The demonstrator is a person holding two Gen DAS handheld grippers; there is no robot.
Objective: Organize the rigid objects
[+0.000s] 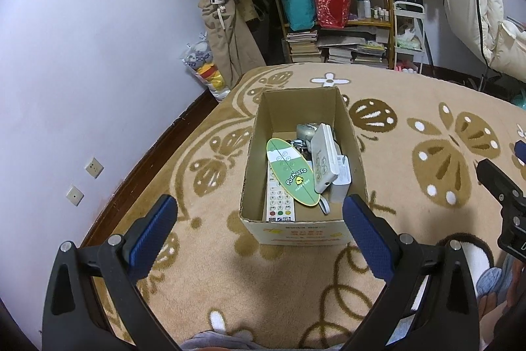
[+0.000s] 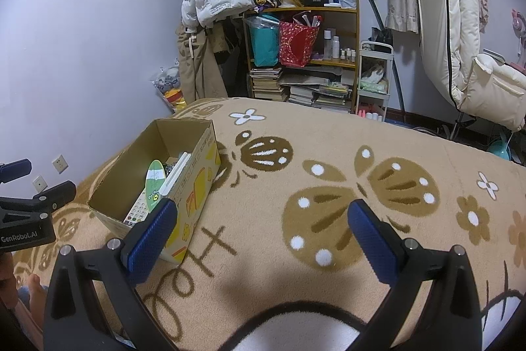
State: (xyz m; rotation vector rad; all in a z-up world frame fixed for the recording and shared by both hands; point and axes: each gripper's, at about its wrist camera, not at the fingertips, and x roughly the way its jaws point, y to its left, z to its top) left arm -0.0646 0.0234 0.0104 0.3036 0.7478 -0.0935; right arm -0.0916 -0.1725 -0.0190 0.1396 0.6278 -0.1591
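Box: open brown corrugated cardboard box (image 1: 304,160) on the plush tan butterfly-patterned blanket (image 1: 427,107).
Contents: green oval card (image 1: 292,176), white keypad remote (image 1: 279,203), cream flat case (image 1: 323,160); items beneath indistinct.
Left gripper (image 1: 259,232): blue ribbed fingers spread wide, empty.
Right gripper (image 2: 261,236): likewise wide, empty.

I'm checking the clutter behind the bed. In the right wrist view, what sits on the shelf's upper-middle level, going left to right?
Teal bag → red patterned gift bag → tall white bottles → row of small bottles.

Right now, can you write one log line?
left gripper: open, empty | right gripper: open, empty | cardboard box: holds green fan, remote, white case
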